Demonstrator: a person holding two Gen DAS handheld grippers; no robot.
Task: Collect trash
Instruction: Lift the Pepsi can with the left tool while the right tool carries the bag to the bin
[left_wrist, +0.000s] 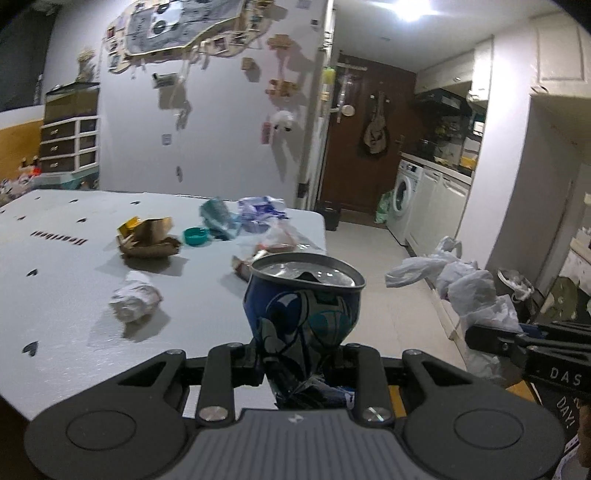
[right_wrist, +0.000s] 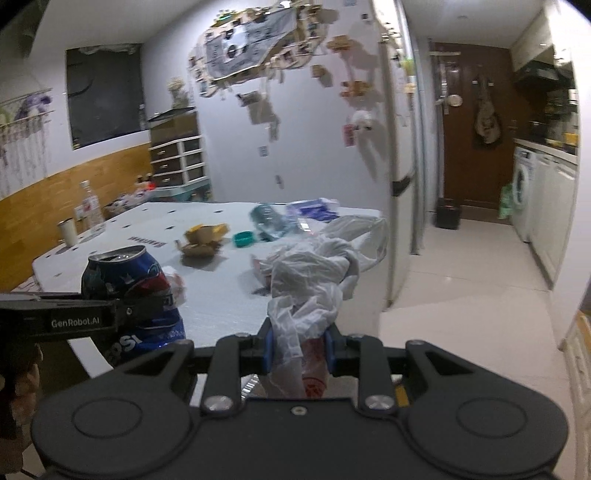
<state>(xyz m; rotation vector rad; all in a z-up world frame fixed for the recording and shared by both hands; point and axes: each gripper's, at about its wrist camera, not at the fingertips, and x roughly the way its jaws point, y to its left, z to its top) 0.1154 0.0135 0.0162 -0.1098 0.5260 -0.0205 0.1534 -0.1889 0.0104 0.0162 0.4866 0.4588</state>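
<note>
Holding a dented blue soda can (left_wrist: 303, 317) clamped in my left gripper (left_wrist: 301, 360), lifted above the white table (left_wrist: 55, 306). My right gripper (right_wrist: 298, 350) pinches a white plastic bag (right_wrist: 314, 273). Crumpled paper (left_wrist: 136, 300), a cardboard box (left_wrist: 147, 238) and a teal cap (left_wrist: 195, 236) lie on the table.

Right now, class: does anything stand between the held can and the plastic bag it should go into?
Nothing visible: the can in the left gripper and the bag in the right gripper hang side by side.
</note>
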